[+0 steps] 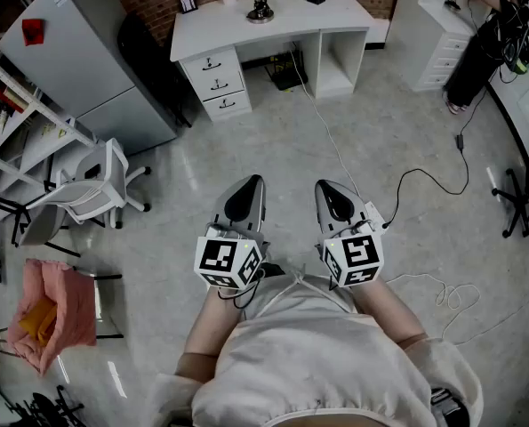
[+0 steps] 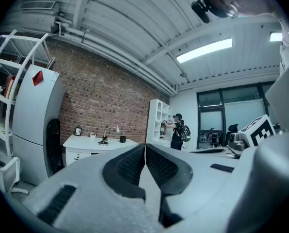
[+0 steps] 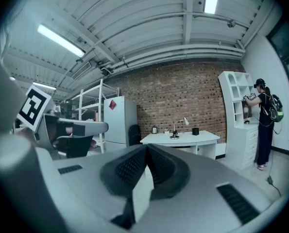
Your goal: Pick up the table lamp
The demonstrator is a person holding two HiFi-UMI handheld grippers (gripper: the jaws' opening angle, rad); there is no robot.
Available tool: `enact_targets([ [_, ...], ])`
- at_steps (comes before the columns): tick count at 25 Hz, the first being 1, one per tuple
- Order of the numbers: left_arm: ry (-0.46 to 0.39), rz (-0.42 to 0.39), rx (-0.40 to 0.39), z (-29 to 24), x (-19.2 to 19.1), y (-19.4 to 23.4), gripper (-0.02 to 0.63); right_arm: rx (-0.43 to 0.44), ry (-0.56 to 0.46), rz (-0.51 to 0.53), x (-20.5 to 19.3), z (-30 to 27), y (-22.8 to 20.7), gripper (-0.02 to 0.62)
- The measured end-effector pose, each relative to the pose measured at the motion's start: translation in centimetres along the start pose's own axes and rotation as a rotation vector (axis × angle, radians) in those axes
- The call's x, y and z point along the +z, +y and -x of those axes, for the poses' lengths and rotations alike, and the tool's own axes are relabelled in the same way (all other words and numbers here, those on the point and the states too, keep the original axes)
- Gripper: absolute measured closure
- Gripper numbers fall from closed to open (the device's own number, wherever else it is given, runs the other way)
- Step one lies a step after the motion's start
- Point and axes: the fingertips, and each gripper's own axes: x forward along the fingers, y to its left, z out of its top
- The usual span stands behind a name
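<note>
The table lamp (image 1: pixel 262 4) stands on a white desk (image 1: pixel 246 29) against the far brick wall; it has a round dark base and a thin curved arm with a small head. It shows small in the left gripper view as the lamp (image 2: pixel 105 136) and in the right gripper view as the lamp (image 3: pixel 176 130). My left gripper (image 1: pixel 249 185) and right gripper (image 1: pixel 328 188) are held side by side in front of my body, far from the desk, pointing roughly level toward it. Both are shut with nothing between their jaws.
A grey fridge (image 1: pixel 86 60) and a dark chair (image 1: pixel 153 65) stand left of the desk. A white office chair (image 1: pixel 95 185) and a pink bag (image 1: pixel 51 314) are on my left. Cables (image 1: pixel 397 194) trail across the floor. A person (image 1: pixel 491 38) stands at white shelves on the right.
</note>
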Motion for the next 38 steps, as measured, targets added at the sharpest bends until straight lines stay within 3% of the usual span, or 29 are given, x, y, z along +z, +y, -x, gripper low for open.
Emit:
enact_targets([
  [6,0.016,-0.006,0.0,-0.5,-0.3,-0.2,0.584,0.003,0.021,-0.032,-0.6,0.1,-0.3,0.569],
  [19,0.074,0.06,0.004,-3.1,-3.1,1.7,0.584,-0.027,0.056,-0.075,-2.3,-2.7,-2.7,0.569],
  [26,0.087,0.078,-0.019,-7.7,-3.6,6.6,0.584,-0.076,0.083,-0.103,-2.8,-8.7,-4.4,0.568],
  [33,0.08,0.107,-0.068,-14.8,-2.2,14.8,0.584,-0.128,0.097,-0.095,-0.9,-18.3,-5.4,0.568],
  [38,0.053,0.109,-0.099,-19.9,0.6,21.8,0.584,-0.155,0.093,-0.161,1.7,-26.6,-6.0,0.568],
])
